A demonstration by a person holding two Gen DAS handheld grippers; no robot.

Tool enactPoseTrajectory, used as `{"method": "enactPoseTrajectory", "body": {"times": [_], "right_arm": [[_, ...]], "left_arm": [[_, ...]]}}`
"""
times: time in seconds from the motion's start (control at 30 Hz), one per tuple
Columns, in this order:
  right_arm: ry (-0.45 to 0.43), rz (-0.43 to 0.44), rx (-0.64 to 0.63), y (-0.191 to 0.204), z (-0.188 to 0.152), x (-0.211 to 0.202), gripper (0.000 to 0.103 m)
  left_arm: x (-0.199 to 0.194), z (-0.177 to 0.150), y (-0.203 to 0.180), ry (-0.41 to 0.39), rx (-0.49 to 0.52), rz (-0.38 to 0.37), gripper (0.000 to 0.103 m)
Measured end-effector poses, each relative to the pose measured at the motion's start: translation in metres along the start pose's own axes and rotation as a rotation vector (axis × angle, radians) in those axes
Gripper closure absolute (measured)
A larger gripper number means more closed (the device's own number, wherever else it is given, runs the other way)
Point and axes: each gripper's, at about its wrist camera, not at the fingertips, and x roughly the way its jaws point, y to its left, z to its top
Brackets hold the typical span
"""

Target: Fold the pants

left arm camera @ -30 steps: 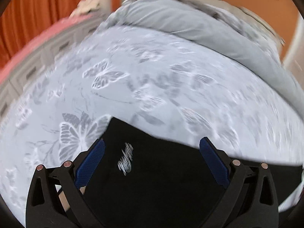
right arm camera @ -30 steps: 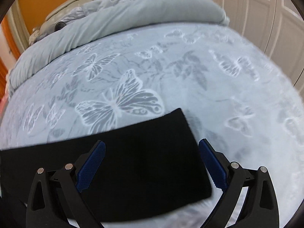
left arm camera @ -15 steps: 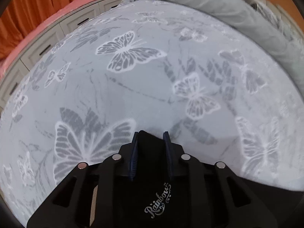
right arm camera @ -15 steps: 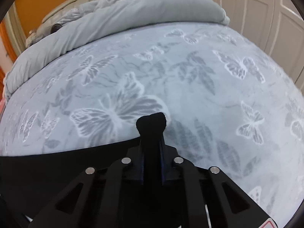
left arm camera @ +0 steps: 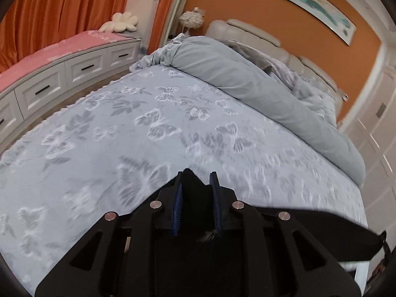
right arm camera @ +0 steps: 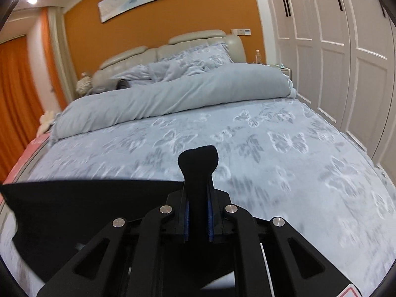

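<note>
The bed (left arm camera: 173, 128) with its butterfly-print cover spreads out beneath and ahead of both tongs, a rolled grey duvet (right arm camera: 173, 104) lying across it well beyond them. The black pants (right arm camera: 86, 212) hang stretched between the two tongs, above the cover. The left tongs (left arm camera: 196, 198) are still closing, a peak of the black cloth pinched between the blue pads. The right tongs (right arm camera: 198, 215) are clamped on another bunch of the pants, which pokes out past the tips.

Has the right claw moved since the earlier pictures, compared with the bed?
Yes. The right claw, shut on the black pants, has gone up and away from the bed: headboard and wardrobe doors now show.
</note>
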Motion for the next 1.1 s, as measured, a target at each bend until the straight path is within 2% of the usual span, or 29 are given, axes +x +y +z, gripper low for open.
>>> {"method": "enactPoseTrajectory", "body": {"times": [0.1, 0.2, 0.27, 0.33, 0.37, 0.4, 0.47, 0.57, 0.6, 0.73, 0.77, 0.8, 0.83, 0.87, 0.9, 0.97, 1.0, 1.1], "right_arm": [[0.08, -0.017, -0.023, -0.013, -0.042, -0.022, 0.094], [0.221, -0.055, -0.008, -0.03, -0.1, -0.018, 0.091], [0.301, -0.104, 0.006, -0.039, -0.133, -0.012, 0.085], [0.297, -0.138, 0.042, -0.046, -0.15, -0.022, 0.069], [0.279, -0.153, 0.073, -0.05, -0.153, -0.032, 0.065], [0.256, -0.157, 0.115, -0.052, -0.154, -0.044, 0.058], [0.214, -0.135, 0.178, -0.049, -0.153, -0.066, 0.053], [0.167, -0.035, 0.23, -0.027, -0.146, -0.094, 0.04], [0.146, 0.01, 0.251, -0.015, -0.144, -0.1, 0.035], [0.141, 0.138, 0.302, 0.024, -0.146, -0.099, 0.035], [0.148, 0.16, 0.326, 0.032, -0.148, -0.095, 0.035], [0.163, 0.172, 0.356, 0.042, -0.149, -0.088, 0.035], [0.172, 0.176, 0.378, 0.047, -0.151, -0.083, 0.035], [0.179, 0.181, 0.402, 0.051, -0.154, -0.079, 0.035], [0.184, 0.182, 0.426, 0.055, -0.157, -0.075, 0.035], [0.185, 0.172, 0.449, 0.06, -0.164, -0.069, 0.035], [0.191, 0.145, 0.441, 0.065, -0.167, -0.066, 0.035], [0.2, 0.1, 0.401, 0.07, -0.17, -0.061, 0.035]], "left_arm": [[-0.033, -0.042, 0.031, 0.035, -0.002, -0.001, 0.084], [-0.035, -0.09, 0.053, 0.079, 0.043, 0.083, 0.08], [-0.027, -0.116, 0.063, 0.127, 0.047, 0.106, 0.076], [-0.027, -0.14, 0.079, 0.161, -0.022, 0.106, 0.075], [-0.031, -0.147, 0.084, 0.156, -0.063, 0.083, 0.072], [-0.035, -0.151, 0.088, 0.154, -0.098, 0.055, 0.068], [-0.047, -0.157, 0.093, 0.143, -0.169, 0.002, 0.038], [-0.054, -0.158, 0.09, 0.138, -0.228, -0.016, 0.017], [-0.047, -0.158, 0.086, 0.162, -0.271, -0.023, 0.015], [-0.011, -0.164, 0.078, 0.281, -0.395, -0.034, 0.016], [-0.002, -0.165, 0.074, 0.306, -0.397, -0.025, 0.017], [0.011, -0.168, 0.068, 0.339, -0.406, -0.008, 0.017], [0.018, -0.171, 0.069, 0.351, -0.424, -0.009, 0.023], [0.026, -0.175, 0.069, 0.369, -0.456, -0.017, 0.036], [0.035, -0.183, 0.072, 0.395, -0.508, -0.048, 0.045], [0.045, -0.192, 0.077, 0.419, -0.544, -0.084, 0.094], [0.047, -0.195, 0.082, 0.417, -0.545, -0.087, 0.097], [0.042, -0.193, 0.093, 0.411, -0.584, -0.175, 0.1]]}}
